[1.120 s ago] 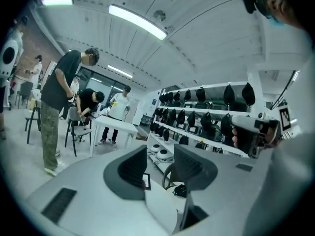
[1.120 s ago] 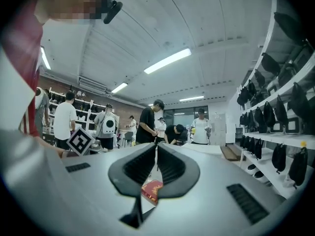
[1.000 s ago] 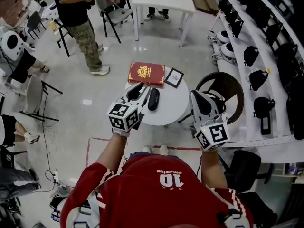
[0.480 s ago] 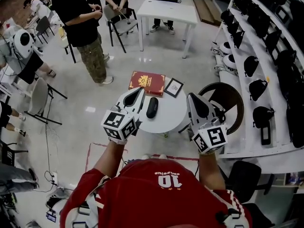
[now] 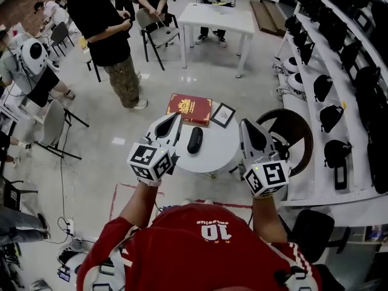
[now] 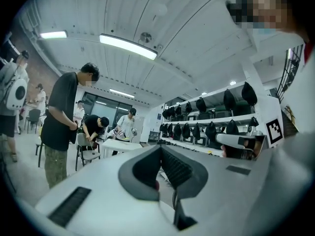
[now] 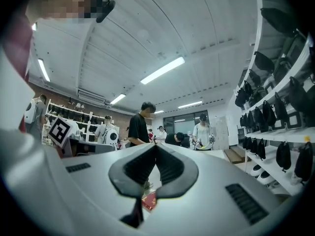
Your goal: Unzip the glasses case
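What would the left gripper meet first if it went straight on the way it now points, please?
Nothing near: shut and empty, the left gripper points level, higher than the round table and glasses case. The way looks free until perhaps the far white table; depth is unclear.

We see a matt glasses case, our smooth white table, a glossy reflective floor, our left hand-held gripper in smooth pale plastic, its ribbed dark pads
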### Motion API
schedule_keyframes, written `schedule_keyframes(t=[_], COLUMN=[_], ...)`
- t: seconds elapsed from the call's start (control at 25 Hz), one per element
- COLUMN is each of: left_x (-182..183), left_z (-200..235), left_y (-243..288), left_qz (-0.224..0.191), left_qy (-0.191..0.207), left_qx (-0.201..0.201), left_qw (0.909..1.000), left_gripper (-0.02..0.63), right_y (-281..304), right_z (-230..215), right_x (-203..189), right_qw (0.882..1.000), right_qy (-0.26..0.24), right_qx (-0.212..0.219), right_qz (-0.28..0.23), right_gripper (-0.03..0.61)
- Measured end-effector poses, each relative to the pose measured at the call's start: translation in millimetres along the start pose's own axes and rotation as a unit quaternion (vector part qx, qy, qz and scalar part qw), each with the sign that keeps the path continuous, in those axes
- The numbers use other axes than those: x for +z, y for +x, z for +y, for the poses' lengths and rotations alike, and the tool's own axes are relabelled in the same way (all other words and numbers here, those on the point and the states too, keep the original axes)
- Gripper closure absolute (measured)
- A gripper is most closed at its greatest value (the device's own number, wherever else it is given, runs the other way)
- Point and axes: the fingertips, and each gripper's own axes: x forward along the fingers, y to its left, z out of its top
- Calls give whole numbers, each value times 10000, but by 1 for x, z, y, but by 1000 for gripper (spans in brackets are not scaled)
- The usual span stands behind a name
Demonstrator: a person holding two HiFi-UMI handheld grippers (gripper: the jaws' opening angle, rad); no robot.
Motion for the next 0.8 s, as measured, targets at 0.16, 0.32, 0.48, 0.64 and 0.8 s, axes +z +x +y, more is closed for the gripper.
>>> schedule_keyframes(t=[0.16, 0.32, 0.48, 0.64, 0.8], left_x=[1, -1, -2, -3, 0], left_z=[3, 1, 0, 0, -2], left_y=[2, 4, 5, 6, 9], left_qz=[-15, 12, 21, -4, -12], left_qy=[-29, -76, -104, -123, -160], left_qx=[63, -9, -31, -47, -56], left_qw=[10000, 10000, 9999, 9999, 9999], left_gripper=[606, 606, 606, 606, 606], right_y=[2, 3, 2, 1, 1], right_z=[-3, -4, -3, -4, -6], right_x=[-2, -3, -3, -4, -1], right_qw=[10000, 10000, 9999, 9999, 9999], right_qy=[-45, -43, -58, -73, -71], right_qx=[-14, 27, 39, 54, 48], right_qz=[54, 75, 76, 80, 68], right_gripper=[563, 563, 563, 563, 563])
